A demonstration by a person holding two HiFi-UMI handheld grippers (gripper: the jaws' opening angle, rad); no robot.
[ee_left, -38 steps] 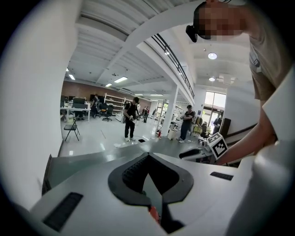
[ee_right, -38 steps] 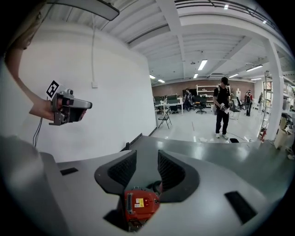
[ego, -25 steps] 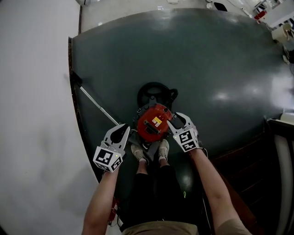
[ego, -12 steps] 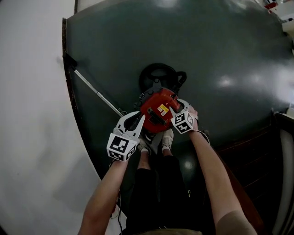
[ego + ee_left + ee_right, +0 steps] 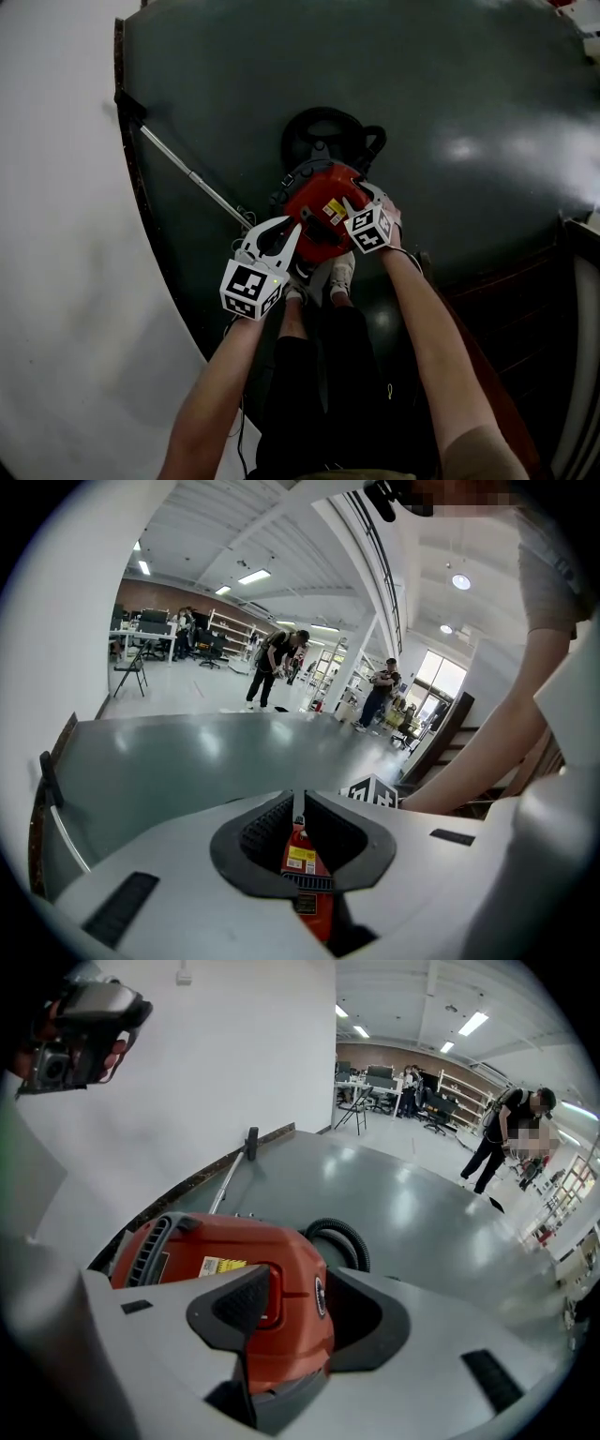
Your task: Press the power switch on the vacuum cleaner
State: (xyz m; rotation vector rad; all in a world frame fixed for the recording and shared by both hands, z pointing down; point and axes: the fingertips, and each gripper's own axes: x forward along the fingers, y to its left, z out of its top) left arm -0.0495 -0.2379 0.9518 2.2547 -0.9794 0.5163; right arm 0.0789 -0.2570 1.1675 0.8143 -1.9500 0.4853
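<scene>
Right gripper (image 5: 298, 1281): jaws well apart, straddling the near corner of a red vacuum cleaner (image 5: 234, 1241), left jaw over its top by a yellow label (image 5: 223, 1266), right jaw beside its flank; contact not clear. Black hose (image 5: 339, 1234) coiled just behind the body. Metal wand (image 5: 225, 1185) lies on grey floor (image 5: 422, 1204) toward a white wall (image 5: 234, 1054); a person (image 5: 502, 1138) stands far off.

Bare floor (image 5: 469, 103) beyond vacuum cleaner (image 5: 314, 227); wall (image 5: 56, 234) left.
</scene>
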